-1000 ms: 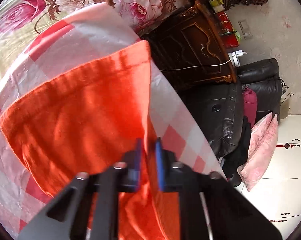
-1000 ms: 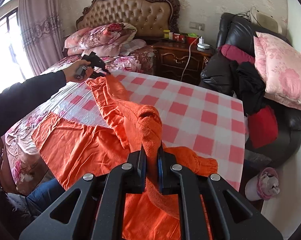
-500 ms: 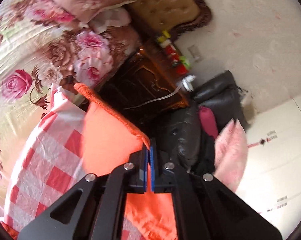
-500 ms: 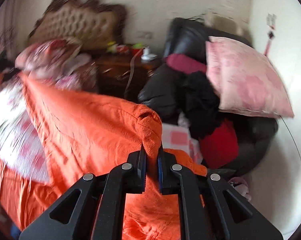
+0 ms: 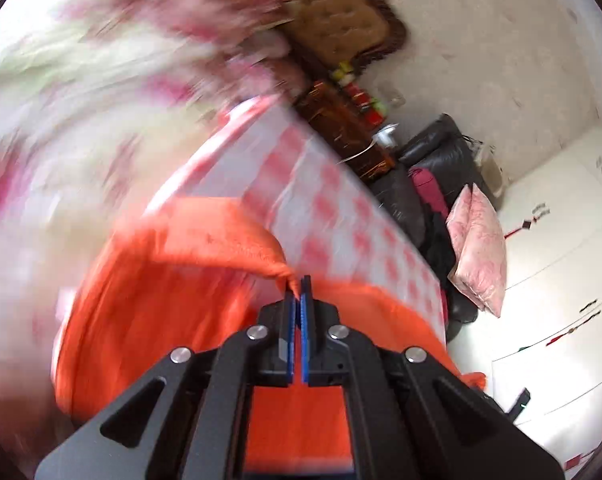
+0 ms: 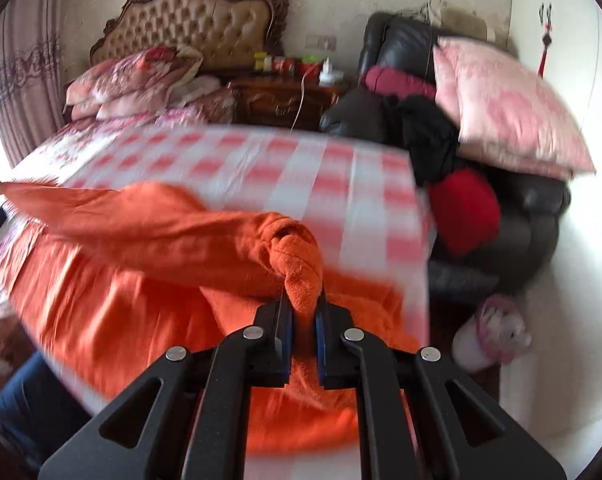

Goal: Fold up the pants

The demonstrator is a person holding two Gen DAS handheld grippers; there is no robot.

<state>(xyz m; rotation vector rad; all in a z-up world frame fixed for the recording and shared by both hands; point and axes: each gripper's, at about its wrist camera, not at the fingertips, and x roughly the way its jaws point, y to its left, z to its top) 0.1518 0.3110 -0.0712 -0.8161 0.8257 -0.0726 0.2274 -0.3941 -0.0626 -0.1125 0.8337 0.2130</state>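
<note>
My left tongs (image 5: 299,286) pinched a thin edge of the orange pants (image 6: 141,280); my right tongs (image 6: 303,312) clamped a bunched fold. The pants sagged between them onto the checked cloth (image 6: 301,168).

The pants (image 6: 149,280) are bright orange, lying on a cloth (image 6: 301,176) checked in red and white. Behind it the bedding (image 6: 141,76) is pink with a flower print, the headboard (image 6: 205,24) tan with a dark carved frame. The armchair (image 6: 533,216) is black, its big pillow (image 6: 509,108) pale pink.
</note>
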